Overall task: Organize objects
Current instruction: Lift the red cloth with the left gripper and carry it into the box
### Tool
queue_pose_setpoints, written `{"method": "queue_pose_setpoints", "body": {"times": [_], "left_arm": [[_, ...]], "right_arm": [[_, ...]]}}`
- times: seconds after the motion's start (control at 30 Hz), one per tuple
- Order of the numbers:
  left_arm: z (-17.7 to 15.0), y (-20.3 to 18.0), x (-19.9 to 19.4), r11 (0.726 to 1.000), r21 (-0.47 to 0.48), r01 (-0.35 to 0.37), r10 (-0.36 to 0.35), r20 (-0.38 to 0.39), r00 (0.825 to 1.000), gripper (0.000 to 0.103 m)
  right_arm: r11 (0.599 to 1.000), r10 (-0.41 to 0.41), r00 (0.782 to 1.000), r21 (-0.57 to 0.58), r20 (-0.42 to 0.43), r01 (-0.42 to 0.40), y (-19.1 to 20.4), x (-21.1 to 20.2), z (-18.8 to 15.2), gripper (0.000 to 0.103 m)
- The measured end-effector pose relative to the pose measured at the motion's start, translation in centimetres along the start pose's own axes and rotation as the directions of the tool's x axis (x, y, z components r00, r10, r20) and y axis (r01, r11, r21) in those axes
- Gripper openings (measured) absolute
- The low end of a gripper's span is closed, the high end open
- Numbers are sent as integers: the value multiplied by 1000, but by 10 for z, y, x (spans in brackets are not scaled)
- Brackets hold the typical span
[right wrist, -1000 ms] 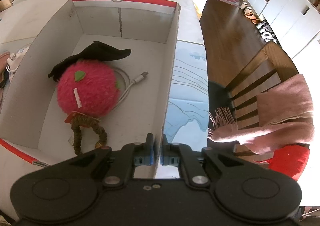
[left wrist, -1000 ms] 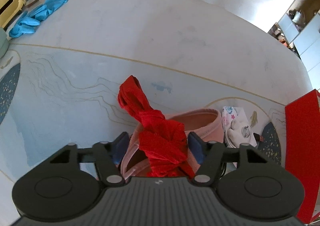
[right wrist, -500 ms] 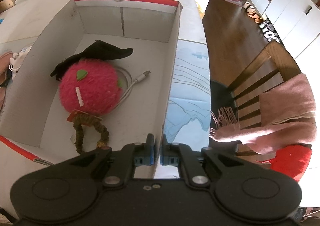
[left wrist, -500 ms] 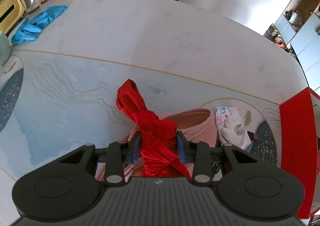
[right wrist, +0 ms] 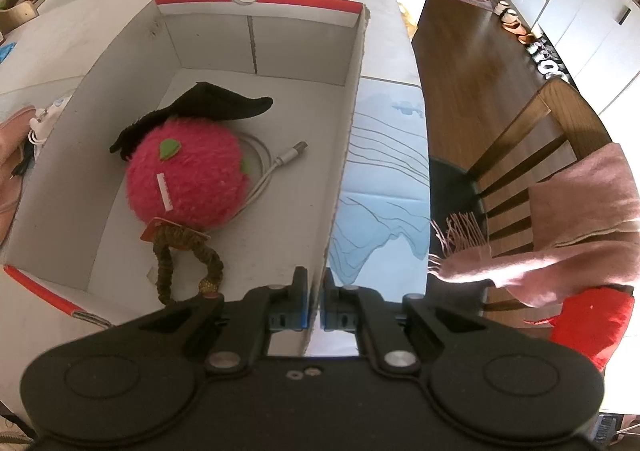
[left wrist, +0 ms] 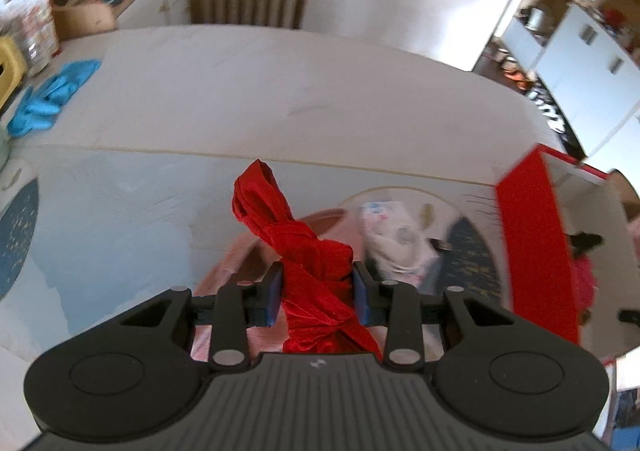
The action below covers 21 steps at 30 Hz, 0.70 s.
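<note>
**tidybot_fan:** Two grippers, two jobs here. The left gripper has its pads pressed on a knotted red cloth, jaws only partly closed because the bundle is thick. The cloth's long axis runs straight ahead of the fingers, free end poking out forward over the table. The box sits off to that gripper's right, red wall side-on.

**boxwatcher:** And the right gripper is closed tight on the near end of the box's right-hand wall, looks like it's steadying it. So the left hand is the only one that can carry. My guess: the cloth has to travel right and over that wall.

**tidybot_fan:** Yeah. The left view barely shows inside the box though. The right view does: a pink fuzzy ball, a black hat-shaped thing and a white cable ahead and left of its fingers, with bare floor toward the far wall.

**boxwatcher:** But the right view doesn't show the cloth at all.
</note>
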State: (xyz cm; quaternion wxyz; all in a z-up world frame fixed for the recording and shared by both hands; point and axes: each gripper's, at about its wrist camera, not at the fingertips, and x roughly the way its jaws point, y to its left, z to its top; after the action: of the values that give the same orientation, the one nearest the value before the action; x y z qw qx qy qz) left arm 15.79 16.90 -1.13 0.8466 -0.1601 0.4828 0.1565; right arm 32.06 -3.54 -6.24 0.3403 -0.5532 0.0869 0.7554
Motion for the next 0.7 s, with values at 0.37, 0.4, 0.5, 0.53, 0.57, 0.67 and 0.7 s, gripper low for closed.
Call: {"method": "queue_pose_setpoints", "body": {"times": [0.37, 0.4, 0.5, 0.53, 0.57, 0.67, 0.7], "left_arm": [[8, -96, -35, 960, 176, 219, -225, 13, 974, 34], [9, -107, -37, 951, 194, 239, -246, 10, 969, 34], [9, -138, -38, 924, 249, 289, -295, -11, 955, 34], [9, -149, -38, 916, 266, 302, -308, -19, 951, 34], [10, -161, -37, 904, 287, 318, -323, -30, 946, 34], [9, -188, -33, 877, 335, 345, -349, -51, 936, 34], [9, -198, -32, 867, 350, 356, -359, -58, 931, 34]], "right_arm": [[1000, 14, 1000, 2, 5, -14, -1, 0, -1, 5], [1000, 15, 1000, 3, 5, -15, -1, 0, -1, 5], [1000, 18, 1000, 5, 7, -18, 0, 0, -1, 5], [1000, 18, 1000, 5, 8, -18, -1, 0, -1, 5], [1000, 18, 1000, 5, 8, -18, -1, 0, -1, 5], [1000, 18, 1000, 3, 8, -18, -1, 0, -1, 5], [1000, 18, 1000, 2, 8, -18, 0, 1, -1, 5]]}}
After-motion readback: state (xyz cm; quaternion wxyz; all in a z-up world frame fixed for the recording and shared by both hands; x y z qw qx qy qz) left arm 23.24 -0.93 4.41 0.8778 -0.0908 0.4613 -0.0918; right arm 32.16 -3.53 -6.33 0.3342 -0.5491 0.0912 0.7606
